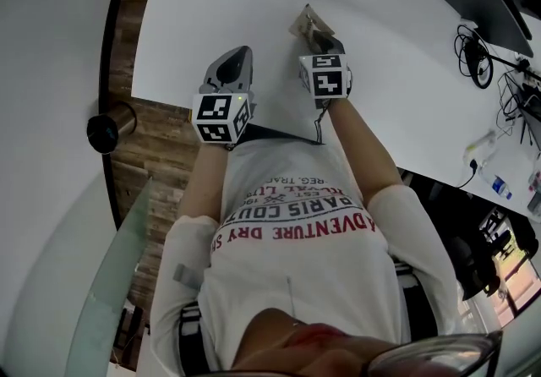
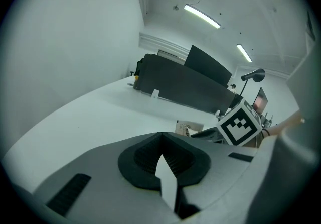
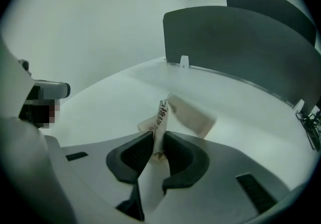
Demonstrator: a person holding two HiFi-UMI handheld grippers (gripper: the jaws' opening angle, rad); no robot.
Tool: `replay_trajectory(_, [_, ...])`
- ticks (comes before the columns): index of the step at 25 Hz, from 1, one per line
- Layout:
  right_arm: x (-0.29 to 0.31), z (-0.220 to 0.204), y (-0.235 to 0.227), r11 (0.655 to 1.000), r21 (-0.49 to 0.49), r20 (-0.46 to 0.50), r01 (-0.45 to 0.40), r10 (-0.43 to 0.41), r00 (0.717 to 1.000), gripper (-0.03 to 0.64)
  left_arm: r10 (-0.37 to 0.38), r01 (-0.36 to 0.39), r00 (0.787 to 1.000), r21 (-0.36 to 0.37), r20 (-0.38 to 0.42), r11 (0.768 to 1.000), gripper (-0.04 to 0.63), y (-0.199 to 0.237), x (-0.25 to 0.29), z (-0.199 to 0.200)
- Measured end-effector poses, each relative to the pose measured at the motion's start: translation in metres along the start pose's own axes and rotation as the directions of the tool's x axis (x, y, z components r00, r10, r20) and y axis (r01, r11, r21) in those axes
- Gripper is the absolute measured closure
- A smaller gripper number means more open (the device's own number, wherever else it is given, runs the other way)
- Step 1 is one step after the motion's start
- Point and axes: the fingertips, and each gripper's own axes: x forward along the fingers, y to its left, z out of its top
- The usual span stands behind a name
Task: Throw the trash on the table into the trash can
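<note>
Grasping trash | R hand-held gripper jaws nearly closed, pinching wrapper on tabletop | L hand-held gripper closed, empty | next: lift, carry to can, release.

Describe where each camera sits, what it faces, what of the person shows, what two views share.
Head view: on head, faces down at white table; shirt, forearms, left gripper, right gripper.
Left gripper view: rides it, faces along shut jaws across table.
Right gripper view: rides it; jaws clamp crumpled beige paper wrapper.
Shared: the wrapper.
</note>
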Motion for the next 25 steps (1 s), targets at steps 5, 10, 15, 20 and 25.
replay_trajectory(5, [-0.006,-0.002,0.005,0.999,-0.010,-0.006,-0.047,0.047,0.999,0.563,-0.015,0.015,1.000,-0.009,-0.005,1.000,0.571,-0.011,0.001,-0.002])
replay_trajectory(10, [-0.032,-0.001,0.017,0.993,0.003,0.042,-0.114,0.114,0.993,0.563,-0.006,0.006,0.999,-0.002,0.036,1.000,0.571,-0.025,-0.011,0.000])
replay_trajectory(15, [-0.064,0.006,0.047,0.970,-0.082,0.100,-0.230,0.238,0.966,0.563,0.081,-0.079,0.993,-0.026,0.089,0.997,0.571,-0.038,-0.047,-0.018])
replay_trajectory(20, [-0.079,-0.005,0.124,0.891,-0.228,0.061,-0.392,0.415,0.908,0.563,0.276,-0.259,0.956,-0.150,0.103,0.954,0.571,-0.019,-0.119,-0.076])
replay_trajectory(25, [-0.085,-0.033,0.229,0.760,-0.343,-0.043,-0.553,0.575,0.817,0.562,0.472,-0.427,0.877,-0.304,0.089,0.851,0.571,0.019,-0.205,-0.136])
